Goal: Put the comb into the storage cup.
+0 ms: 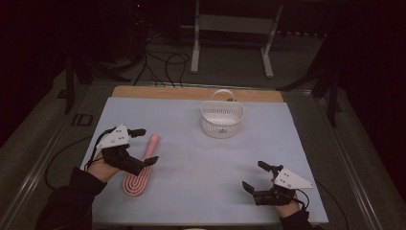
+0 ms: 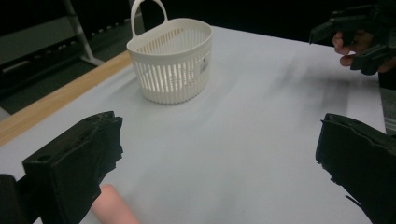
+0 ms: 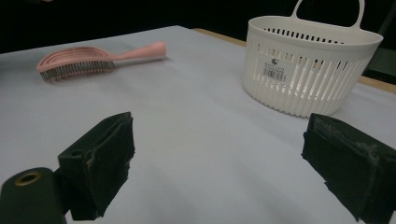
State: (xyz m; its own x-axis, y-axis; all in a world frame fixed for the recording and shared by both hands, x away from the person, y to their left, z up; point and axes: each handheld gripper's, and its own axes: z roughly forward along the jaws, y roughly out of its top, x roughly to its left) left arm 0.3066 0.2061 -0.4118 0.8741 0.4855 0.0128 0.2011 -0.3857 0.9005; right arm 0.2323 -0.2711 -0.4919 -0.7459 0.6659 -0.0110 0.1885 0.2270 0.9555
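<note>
High view: pink hairbrush [image 1: 141, 169] lay near the left edge of the grey mat [image 1: 201, 191], toward the near-left corner, long axis running near-to-far, handle pointing to the far edge with a slight lean right, oval head nearest the person. Left gripper [image 1: 143, 146] hovered right over the brush, jaws spread, holding nothing. Right gripper [image 1: 254, 176] sat near the near-right corner, likewise unclenched and empty. White basket [image 1: 222, 120] stood toward the far edge, around the middle.

Left gripper view: only the pink handle tip [image 2: 114, 209] visible low between the wide jaws; basket [image 2: 172, 60] ahead.

Right gripper view: brush [image 3: 93, 59] seen side-on, bristles down, well apart from the basket [image 3: 308, 65]. Judged light, stiff plastic, probably smooth; best pinched across the slim handle, not over the slotted head.
</note>
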